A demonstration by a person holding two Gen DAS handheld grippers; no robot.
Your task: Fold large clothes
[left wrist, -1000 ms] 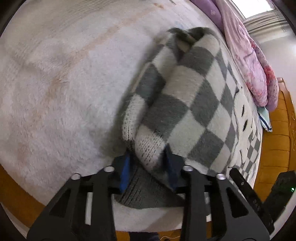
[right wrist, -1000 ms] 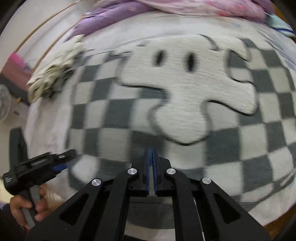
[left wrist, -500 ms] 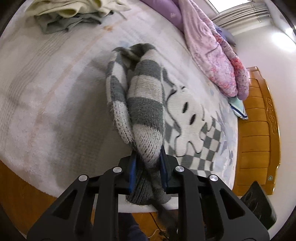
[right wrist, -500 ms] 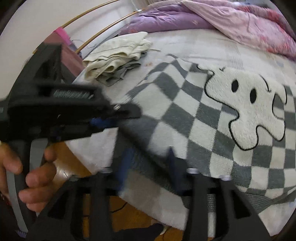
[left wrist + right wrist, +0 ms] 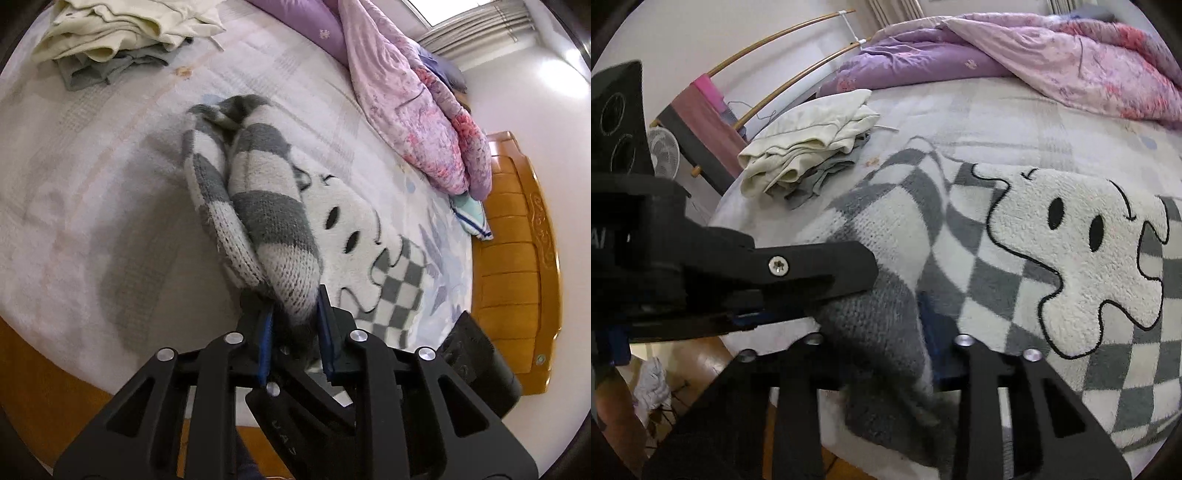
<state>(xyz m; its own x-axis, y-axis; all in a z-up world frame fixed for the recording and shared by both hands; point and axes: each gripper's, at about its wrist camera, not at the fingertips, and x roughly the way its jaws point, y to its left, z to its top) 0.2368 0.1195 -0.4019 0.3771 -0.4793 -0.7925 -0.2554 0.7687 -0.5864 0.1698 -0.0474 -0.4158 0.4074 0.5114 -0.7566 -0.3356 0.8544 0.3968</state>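
Both jaws around sweater [image 5: 273,229] hem.

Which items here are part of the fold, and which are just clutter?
In the job:
- checkered ghost sweater
- left gripper, clamped on its bunched edge
- right gripper, fingers apart around the grey hem
- bed, the work surface

Lying about:
- folded cream clothes pile
- pink-purple quilt
- standing fan
- striped cloth
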